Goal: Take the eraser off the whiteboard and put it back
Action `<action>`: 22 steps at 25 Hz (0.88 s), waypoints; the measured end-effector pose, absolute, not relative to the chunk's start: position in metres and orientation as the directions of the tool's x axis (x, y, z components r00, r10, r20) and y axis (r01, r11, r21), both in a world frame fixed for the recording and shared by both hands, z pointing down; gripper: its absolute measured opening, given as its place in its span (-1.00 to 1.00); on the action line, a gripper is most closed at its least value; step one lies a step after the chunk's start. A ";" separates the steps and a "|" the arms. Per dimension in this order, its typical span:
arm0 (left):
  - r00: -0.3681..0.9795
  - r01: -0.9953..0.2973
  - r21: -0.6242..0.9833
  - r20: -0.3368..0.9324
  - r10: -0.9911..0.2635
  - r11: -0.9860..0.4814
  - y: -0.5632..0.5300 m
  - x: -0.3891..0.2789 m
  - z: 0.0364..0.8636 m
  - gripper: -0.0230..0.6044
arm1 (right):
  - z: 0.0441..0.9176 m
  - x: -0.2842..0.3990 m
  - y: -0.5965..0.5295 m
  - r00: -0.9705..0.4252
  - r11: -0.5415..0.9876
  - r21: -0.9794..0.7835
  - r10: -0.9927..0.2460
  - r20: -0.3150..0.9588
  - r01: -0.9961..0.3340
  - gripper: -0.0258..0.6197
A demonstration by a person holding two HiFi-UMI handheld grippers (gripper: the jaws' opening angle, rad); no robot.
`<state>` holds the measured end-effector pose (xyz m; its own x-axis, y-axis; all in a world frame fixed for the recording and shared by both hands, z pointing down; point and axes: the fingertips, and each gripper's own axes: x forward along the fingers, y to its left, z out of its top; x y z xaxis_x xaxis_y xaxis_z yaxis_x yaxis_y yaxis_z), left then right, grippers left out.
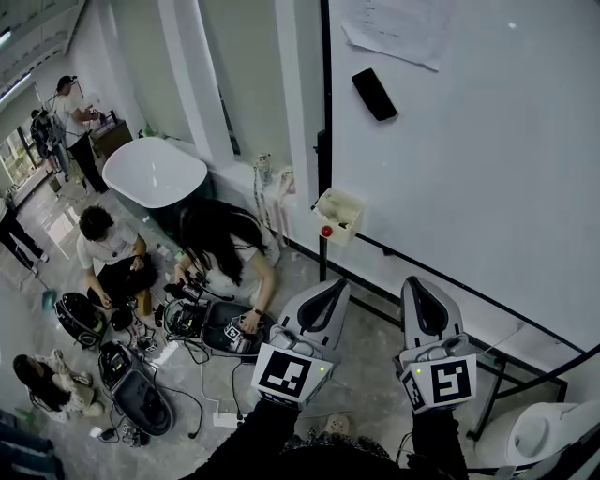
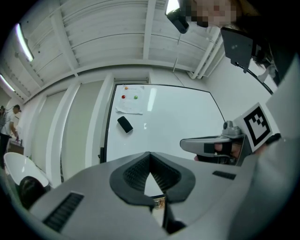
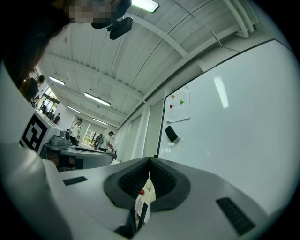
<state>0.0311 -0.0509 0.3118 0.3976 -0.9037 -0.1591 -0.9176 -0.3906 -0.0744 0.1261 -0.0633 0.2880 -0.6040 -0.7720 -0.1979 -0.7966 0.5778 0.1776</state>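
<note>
1. High on the whiteboard (image 1: 487,169), toward its left edge: the black eraser (image 1: 375,94), tilted, lying flat against the white surface
2. Just above the eraser, a sheet of paper (image 1: 394,28) fixed to the board, bearing a red magnet (image 2: 123,97) and a green magnet (image 2: 136,97) side by side
3. Touched by nothing; well apart from both tools, which sit far lower and nearer
4. For the left hand-held gripper (image 1: 325,298): jaws pressed together, tips meeting, only a thin slit of background showing behind them, nothing pinched
5. For the right hand-held gripper (image 1: 425,302): likewise pressed together at the tips, pinching nothing
6. Held side by side and apart from each other, both aimed at the board, the left one toward the board's left edge, the right one near the lower frame
7. Behind them, at the near edge, dark sleeves (image 1: 272,441) reaching in
8. On the black post at the board's left edge, below the eraser: a small cream box (image 1: 337,216) with a red button on its front
9. Left of the board, down on the floor (image 1: 375,375): a person with long dark hair (image 1: 220,248) and a person in a white shirt (image 1: 103,244), seated low among cables and black equipment
10. Farther left, past them: a white bathtub (image 1: 155,173), with more people standing in the far corner
</note>
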 end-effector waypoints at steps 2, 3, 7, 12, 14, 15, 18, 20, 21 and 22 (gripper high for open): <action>0.399 -0.917 -0.085 -0.150 -0.905 -0.390 -0.071 0.034 0.312 -0.91 | 0.286 0.126 -0.081 -0.611 0.584 0.180 -0.766 -0.200 -0.791 -0.89; 0.398 -0.917 -0.086 -0.151 -0.905 -0.389 -0.080 0.035 0.312 -0.91 | 0.285 0.126 -0.089 -0.615 0.588 0.182 -0.762 -0.202 -0.788 -0.89; 0.409 -0.912 -0.106 -0.148 -0.900 -0.397 -0.107 0.044 0.306 -0.91 | 0.283 0.126 -0.111 -0.625 0.597 0.183 -0.752 -0.211 -0.781 -0.89; 0.413 -0.910 -0.112 -0.156 -0.897 -0.400 -0.131 0.041 0.301 -0.91 | 0.281 0.119 -0.135 -0.633 0.605 0.185 -0.744 -0.214 -0.774 -0.89; 0.417 -0.908 -0.117 -0.159 -0.895 -0.402 -0.141 0.038 0.299 -0.91 | 0.278 0.116 -0.142 -0.632 0.601 0.197 -0.743 -0.220 -0.775 -0.89; 0.419 -0.907 -0.119 -0.163 -0.893 -0.404 -0.145 0.036 0.298 -0.91 | 0.277 0.114 -0.146 -0.631 0.598 0.201 -0.744 -0.221 -0.776 -0.89; 0.424 -0.906 -0.096 -0.180 -0.888 -0.413 -0.160 0.029 0.297 -0.91 | 0.278 0.106 -0.160 -0.624 0.591 0.203 -0.750 -0.217 -0.781 -0.89; 0.440 -0.898 -0.089 -0.180 -0.880 -0.431 -0.173 0.023 0.299 -0.91 | 0.277 0.101 -0.171 -0.611 0.577 0.204 -0.761 -0.219 -0.791 -0.89; 0.451 -0.892 -0.092 -0.176 -0.875 -0.442 -0.180 0.020 0.300 -0.91 | 0.276 0.098 -0.177 -0.602 0.566 0.206 -0.767 -0.222 -0.798 -0.89; 0.464 -0.886 -0.099 -0.170 -0.869 -0.453 -0.187 0.017 0.301 -0.91 | 0.274 0.095 -0.183 -0.591 0.555 0.207 -0.775 -0.225 -0.806 -0.89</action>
<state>0.0173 -0.1872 0.3011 0.4639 -0.8694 -0.1703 -0.8859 -0.4534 -0.0986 0.0954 -0.1835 0.2744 -0.5911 -0.7746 -0.2250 -0.8058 0.5549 0.2067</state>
